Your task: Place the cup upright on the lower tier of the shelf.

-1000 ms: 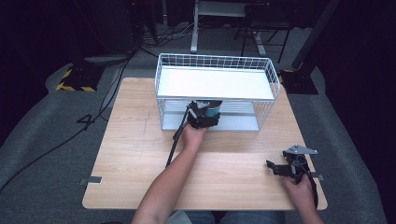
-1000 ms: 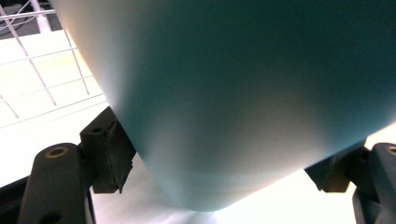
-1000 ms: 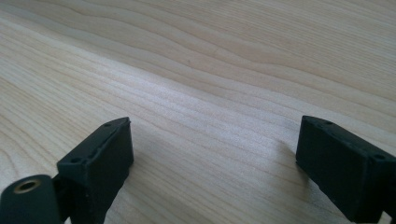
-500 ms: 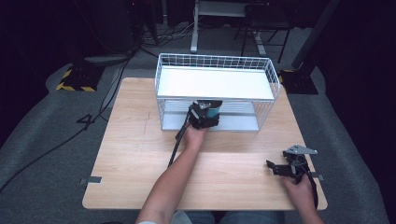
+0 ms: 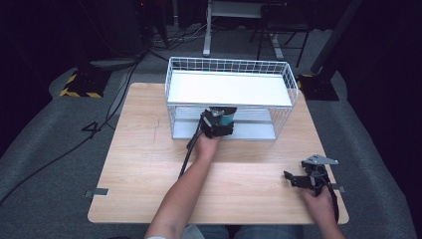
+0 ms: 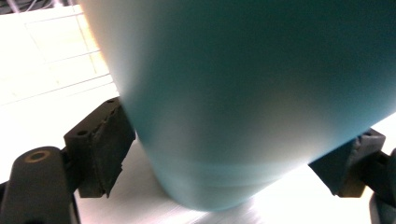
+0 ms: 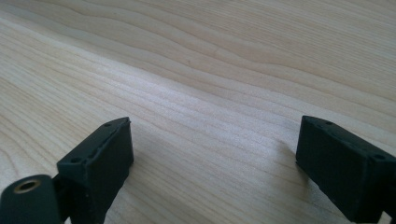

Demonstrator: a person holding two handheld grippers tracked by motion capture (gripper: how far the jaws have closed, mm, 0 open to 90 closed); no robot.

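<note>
Little has moved since the earlier frames: left forearm remains stretched forward, left gripper (image 5: 217,122) at the front of the white wire rack (image 5: 283,82), jaws clamped on a teal cup (image 6: 243,93) over the rack's lower shelf. Right gripper (image 5: 298,180) rests low near the wooden table's (image 5: 144,164) right front corner, jaws apart, holding nothing.

A light wooden table (image 5: 149,169) was set on grey carpet, with a white wire shelf rack (image 5: 231,99) placed at its far middle. A teal cup (image 6: 243,93) was stood on the rack's lower shelf. The near tabletop was left bare wood.
</note>
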